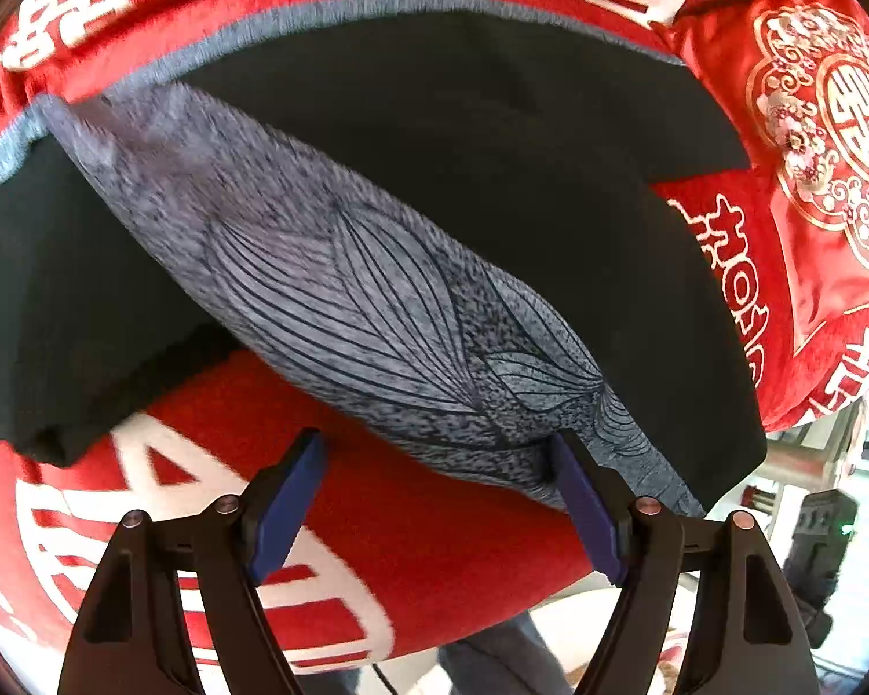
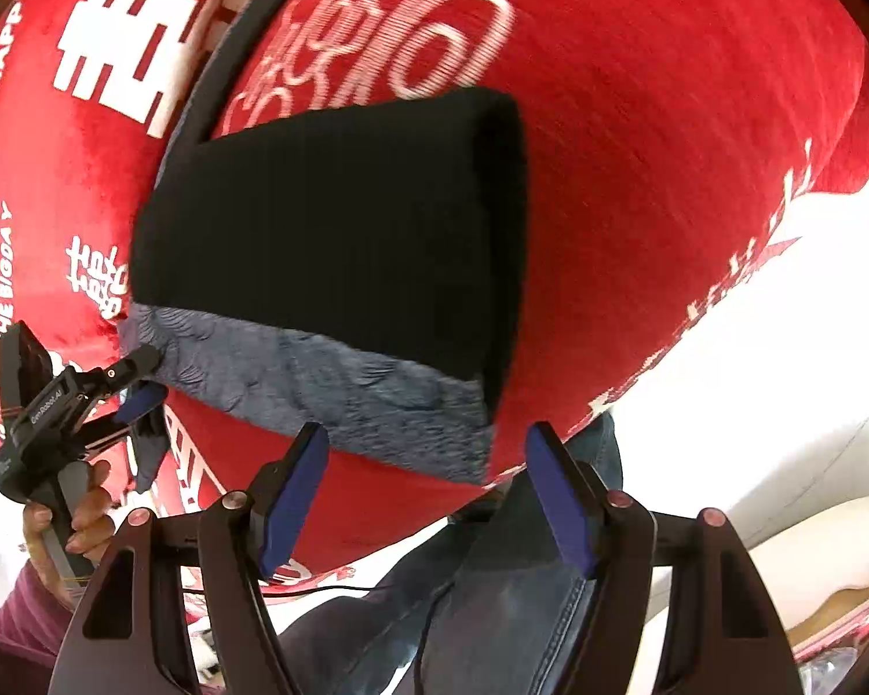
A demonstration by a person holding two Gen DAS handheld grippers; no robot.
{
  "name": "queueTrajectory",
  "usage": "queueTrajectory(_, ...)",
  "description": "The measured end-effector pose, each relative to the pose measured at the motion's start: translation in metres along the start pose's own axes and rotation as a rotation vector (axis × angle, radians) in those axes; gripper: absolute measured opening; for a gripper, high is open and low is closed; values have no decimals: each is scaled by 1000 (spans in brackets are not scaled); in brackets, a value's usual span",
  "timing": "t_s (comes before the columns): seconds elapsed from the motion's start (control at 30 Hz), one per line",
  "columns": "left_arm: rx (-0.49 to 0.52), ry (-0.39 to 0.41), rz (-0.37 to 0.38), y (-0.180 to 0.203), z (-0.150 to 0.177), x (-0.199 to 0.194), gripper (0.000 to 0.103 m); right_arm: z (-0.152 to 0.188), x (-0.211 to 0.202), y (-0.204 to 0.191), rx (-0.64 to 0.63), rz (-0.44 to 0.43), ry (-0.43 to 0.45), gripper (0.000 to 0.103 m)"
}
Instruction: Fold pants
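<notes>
Item: pants (image 2: 330,243), black with a grey patterned band, lying mid-frame on my red bedspread (image 2: 637,116), apparently folded once already; further folds remain, I judge. Left hand-held gripper (image 1: 440,498) and right hand-held gripper (image 2: 428,492): both wide, holding nothing. Containers: none.

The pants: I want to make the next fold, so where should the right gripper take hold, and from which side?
Probably the near grey patterned band of the pants, at its free right corner, approached from the bed's near edge: it lies flat just ahead of the open right gripper.
</notes>
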State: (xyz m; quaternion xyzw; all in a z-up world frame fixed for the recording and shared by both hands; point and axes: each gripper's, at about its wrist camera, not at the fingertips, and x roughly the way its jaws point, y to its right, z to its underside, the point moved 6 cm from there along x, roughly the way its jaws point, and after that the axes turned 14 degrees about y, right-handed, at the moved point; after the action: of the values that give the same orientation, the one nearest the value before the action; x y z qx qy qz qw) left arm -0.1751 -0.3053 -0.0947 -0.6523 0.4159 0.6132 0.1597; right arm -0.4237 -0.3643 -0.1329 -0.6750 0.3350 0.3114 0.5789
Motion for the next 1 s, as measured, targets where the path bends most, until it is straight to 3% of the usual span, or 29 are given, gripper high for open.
queueTrajectory(0.03, -18, -8, 0, 0, 1, 4, 80, 0, 5, 5, 20, -29, -10, 69)
queueTrajectory(0.07, -24, -5, -2, 0, 1, 5, 80, 0, 8, 7, 38, -53, -20, 56)
queueTrajectory(0.1, -25, -4, -5, 1, 0, 5, 80, -1, 12, 7, 57, -81, -30, 49)
queueTrajectory(0.17, -25, -7, 19, 7, -2, 6, 80, -3, 14, 5, 87, -128, -44, 23)
queueTrajectory(0.2, -26, -8, 30, 10, -3, 7, 79, -3, 13, 2, 99, -154, -48, 19)
queueTrajectory(0.23, -30, -10, 48, 14, -4, 7, 70, -4, 11, -3, 111, -167, -55, 17)
queueTrajectory(0.27, -29, -13, 61, 18, -5, 8, 48, -6, 6, -8, 112, -186, -54, 16)
queueTrajectory(0.33, -28, -31, 85, 25, -8, 11, 40, -13, -4, -21, 104, -230, -55, 16)
queueTrajectory(0.47, -58, 5, 123, 37, -27, -2, 40, -37, -26, -50, 65, -273, -53, 16)
queueTrajectory(0.6, -47, 63, 151, 50, -58, -23, 40, -86, -40, -84, 13, -326, -22, 16)
queueTrajectory(0.77, -46, 154, 166, 59, -114, -33, 40, -170, -38, -133, -53, -387, 21, 16)
queueTrajectory(0.9, -11, 222, 133, 59, -161, -35, 45, -229, -20, -170, -144, -365, 32, 16)
queueTrajectory(1.0, -9, 244, 119, 51, -191, -40, 45, -272, 6, -190, -242, -253, 30, 20)
